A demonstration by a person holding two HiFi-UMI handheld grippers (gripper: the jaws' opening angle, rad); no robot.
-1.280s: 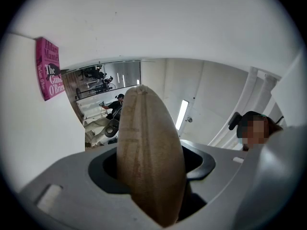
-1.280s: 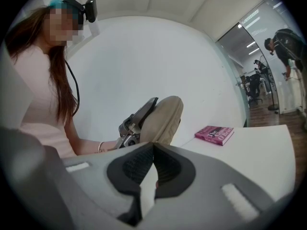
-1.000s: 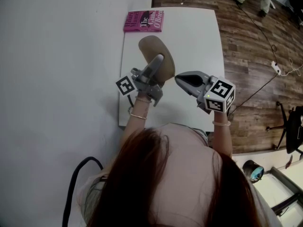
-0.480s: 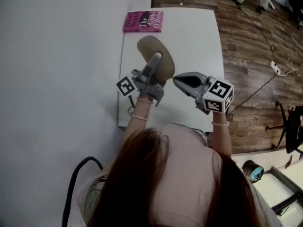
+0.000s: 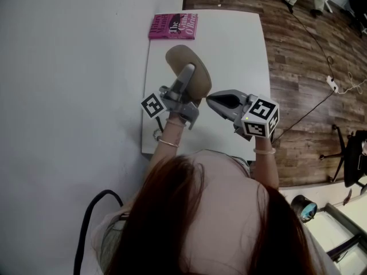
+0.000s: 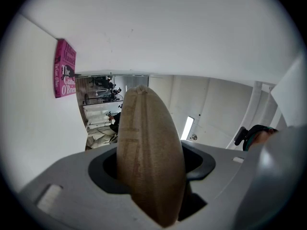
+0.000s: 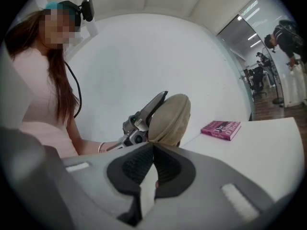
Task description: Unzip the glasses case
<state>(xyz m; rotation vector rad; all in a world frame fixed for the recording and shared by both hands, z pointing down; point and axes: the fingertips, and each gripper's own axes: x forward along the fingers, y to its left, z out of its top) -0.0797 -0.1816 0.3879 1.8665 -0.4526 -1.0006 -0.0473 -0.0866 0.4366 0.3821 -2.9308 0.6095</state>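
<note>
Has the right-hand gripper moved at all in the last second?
Yes, slightly. Against the pink book, the right gripper has edged left, closing on the glasses case held by the left gripper.

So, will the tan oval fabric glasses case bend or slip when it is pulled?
Probably stiff: the tan oval fabric glasses case shows no dent between the left gripper's jaws. Its woven-looking surface likely resists slipping. It seems light, held up by one end.

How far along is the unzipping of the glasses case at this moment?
Done: the left tool grips the glasses case. In hand: the right tool, jaws together, sits at the case's edge; whether it pinches the zipper pull is not visible. Left: no opening shows on the case, so the unzipping itself is yet to do.
</note>
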